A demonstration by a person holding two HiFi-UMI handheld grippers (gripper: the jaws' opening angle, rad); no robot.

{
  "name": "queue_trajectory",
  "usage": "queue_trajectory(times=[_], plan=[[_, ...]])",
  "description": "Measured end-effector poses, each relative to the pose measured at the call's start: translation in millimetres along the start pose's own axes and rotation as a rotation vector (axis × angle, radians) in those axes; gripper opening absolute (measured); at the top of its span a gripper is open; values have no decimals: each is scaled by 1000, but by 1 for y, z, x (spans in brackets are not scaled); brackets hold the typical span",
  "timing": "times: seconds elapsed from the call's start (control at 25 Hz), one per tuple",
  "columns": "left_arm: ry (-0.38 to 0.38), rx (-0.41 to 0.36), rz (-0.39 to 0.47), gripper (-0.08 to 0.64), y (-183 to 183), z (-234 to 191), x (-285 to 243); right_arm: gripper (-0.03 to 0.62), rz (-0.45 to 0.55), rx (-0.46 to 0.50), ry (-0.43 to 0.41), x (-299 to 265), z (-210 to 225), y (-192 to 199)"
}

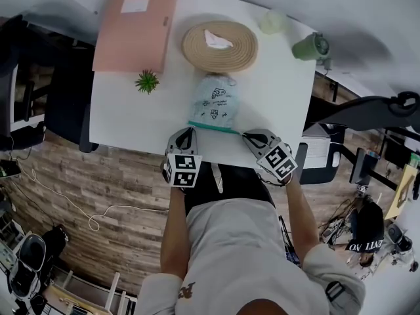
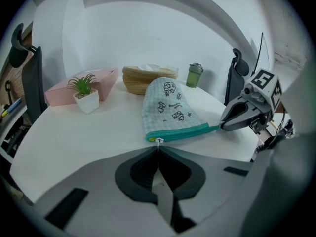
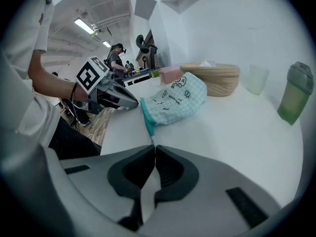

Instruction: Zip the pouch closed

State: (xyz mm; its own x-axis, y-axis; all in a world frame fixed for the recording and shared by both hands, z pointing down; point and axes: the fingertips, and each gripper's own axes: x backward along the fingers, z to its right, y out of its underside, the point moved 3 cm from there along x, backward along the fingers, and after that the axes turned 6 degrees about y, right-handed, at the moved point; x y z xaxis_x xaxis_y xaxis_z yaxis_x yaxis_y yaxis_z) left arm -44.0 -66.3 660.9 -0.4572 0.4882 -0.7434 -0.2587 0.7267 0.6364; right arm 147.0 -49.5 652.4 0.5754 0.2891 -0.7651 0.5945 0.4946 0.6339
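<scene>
Closing stroke of the zip, two-handed. The pouch, pale blue check with small printed drawings, lies flat on the white table near its near edge, with the teal zipper along the near side. The left gripper has its fingers closed on the zipper pull at the pouch's left corner. The right gripper has its fingers closed on the tail of the zipper at the right corner, so the teal band is stretched between the two. The band reads as one flat line with no gape, so the slider has probably reached the end of its travel. If so, the next move calls only for a check that the pull is seated, then release of both ends without dragging the pouch off the table. The left gripper view alone shows the small white pull at the fingertips. The right gripper view alone shows the teal tail running in between its own fingers. The head view alone shows the pouch's place, nearer than the woven basket and right of the small plant.
</scene>
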Motion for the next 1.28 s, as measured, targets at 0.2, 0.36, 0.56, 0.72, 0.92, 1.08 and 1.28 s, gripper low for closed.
queue_trajectory(times=[0.2,0.36,0.56,0.72,0.92,1.08,1.28], plan=[[4,-1,11,0,0,0,-1,11,-5,7,17,-2,-1,0],[6,-12,15,0,1,0,-1,15,-10,16,49,-4,-2,1],[3,-22,19,39,1,3,0,52,-2,25,83,-4,-5,-2],[1,-34,57,91,-10,7,10,102,59,-4,128,4,-4,-15],[-7,-72,167,137,-45,11,35,161,195,-33,227,27,1,-55],[-14,-122,268,169,-83,12,58,209,316,-54,316,52,10,-93],[1,-170,383,214,-131,10,85,233,461,-57,434,85,21,-142]])
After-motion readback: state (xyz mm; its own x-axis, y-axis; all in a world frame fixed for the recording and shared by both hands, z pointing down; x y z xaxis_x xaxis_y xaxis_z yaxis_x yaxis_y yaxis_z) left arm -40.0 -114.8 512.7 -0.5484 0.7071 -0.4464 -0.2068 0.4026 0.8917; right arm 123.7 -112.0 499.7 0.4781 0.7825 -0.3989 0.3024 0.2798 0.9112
